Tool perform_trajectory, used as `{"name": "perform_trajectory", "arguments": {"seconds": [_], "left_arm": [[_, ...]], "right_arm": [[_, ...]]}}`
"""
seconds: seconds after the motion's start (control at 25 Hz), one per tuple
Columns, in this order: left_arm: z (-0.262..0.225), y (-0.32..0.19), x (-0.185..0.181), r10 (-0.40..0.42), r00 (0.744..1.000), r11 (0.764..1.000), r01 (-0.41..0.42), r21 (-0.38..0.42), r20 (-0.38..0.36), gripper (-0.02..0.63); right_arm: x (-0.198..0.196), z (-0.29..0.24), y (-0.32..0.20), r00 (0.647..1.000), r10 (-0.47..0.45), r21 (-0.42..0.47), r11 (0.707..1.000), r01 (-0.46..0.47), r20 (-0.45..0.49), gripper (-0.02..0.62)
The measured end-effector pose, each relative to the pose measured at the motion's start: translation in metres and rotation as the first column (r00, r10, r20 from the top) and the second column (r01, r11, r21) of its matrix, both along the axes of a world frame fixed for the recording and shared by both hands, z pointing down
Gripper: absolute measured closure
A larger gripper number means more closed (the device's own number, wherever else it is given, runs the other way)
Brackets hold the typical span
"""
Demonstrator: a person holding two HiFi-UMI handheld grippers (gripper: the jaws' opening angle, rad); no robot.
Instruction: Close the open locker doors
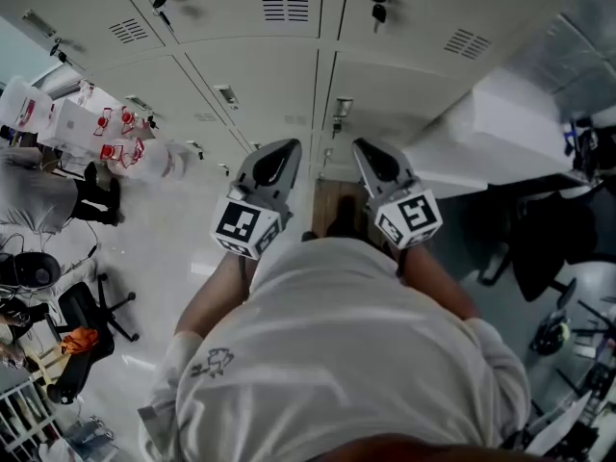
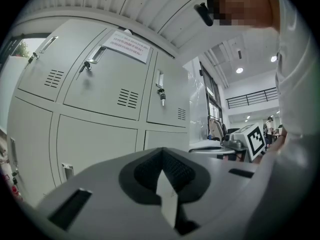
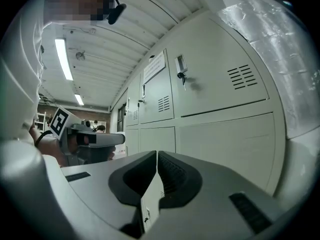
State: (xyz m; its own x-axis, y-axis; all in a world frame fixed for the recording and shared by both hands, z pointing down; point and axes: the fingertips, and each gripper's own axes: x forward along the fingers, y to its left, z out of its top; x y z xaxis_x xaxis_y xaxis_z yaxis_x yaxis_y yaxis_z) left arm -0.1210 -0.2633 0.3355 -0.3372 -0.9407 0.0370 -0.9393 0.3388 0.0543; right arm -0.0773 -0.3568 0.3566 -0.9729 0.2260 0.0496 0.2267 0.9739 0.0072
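Pale grey metal lockers (image 1: pixel 269 75) are filling the upper half of the head view, from ten o'clock round to one o'clock of the person. Every door in sight is lying flush with its frame, each with a small block of vent slots. In the left gripper view a paper notice (image 2: pixel 127 45) is sticking to an upper door, and a key (image 2: pixel 161 96) is hanging from the lock of the door to its right. In the right gripper view the same bank is running away at one o'clock, with another key (image 3: pixel 182 76) dangling from a lock. In the head view a brown strip is showing low between the two grippers; what it is cannot be told.

At eleven o'clock of the person's white shirt (image 1: pixel 337 354), the left gripper (image 1: pixel 287 146) is pointing level at the lockers, clear of them. Its jaws are meeting at the tips (image 2: pixel 161 150) and are gripping nothing.

At one o'clock, the right gripper (image 1: pixel 362 145) is pointing level too, just beside the left one and likewise short of the doors. Its jaws are standing almost together (image 3: pixel 156 153), with only a hairline slit between the ribbed pads and nothing in it.
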Motion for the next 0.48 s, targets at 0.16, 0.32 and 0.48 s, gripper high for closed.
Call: {"name": "perform_trajectory", "arguments": {"seconds": [0.16, 0.32, 0.48], "left_arm": [[0.0, -0.0013, 0.0036, 0.012, 1.0, 1.0, -0.012, 0.006, 0.0, 0.611], [0.001, -0.0013, 0.0037, 0.018, 1.0, 1.0, -0.018, 0.012, -0.009, 0.611], [0.0015, -0.0036, 0.0046, 0.023, 1.0, 1.0, -0.023, 0.015, -0.016, 0.611]], "right_arm": [[0.0039, -0.0009, -0.0003, 1.0, 0.01, 0.014, 1.0, -0.01, 0.003, 0.597], [0.0057, -0.0008, -0.0017, 1.0, 0.022, 0.02, 1.0, -0.022, 0.0, 0.597], [0.0074, -0.0022, -0.0037, 1.0, 0.029, 0.023, 0.999, -0.029, 0.001, 0.597]]}}
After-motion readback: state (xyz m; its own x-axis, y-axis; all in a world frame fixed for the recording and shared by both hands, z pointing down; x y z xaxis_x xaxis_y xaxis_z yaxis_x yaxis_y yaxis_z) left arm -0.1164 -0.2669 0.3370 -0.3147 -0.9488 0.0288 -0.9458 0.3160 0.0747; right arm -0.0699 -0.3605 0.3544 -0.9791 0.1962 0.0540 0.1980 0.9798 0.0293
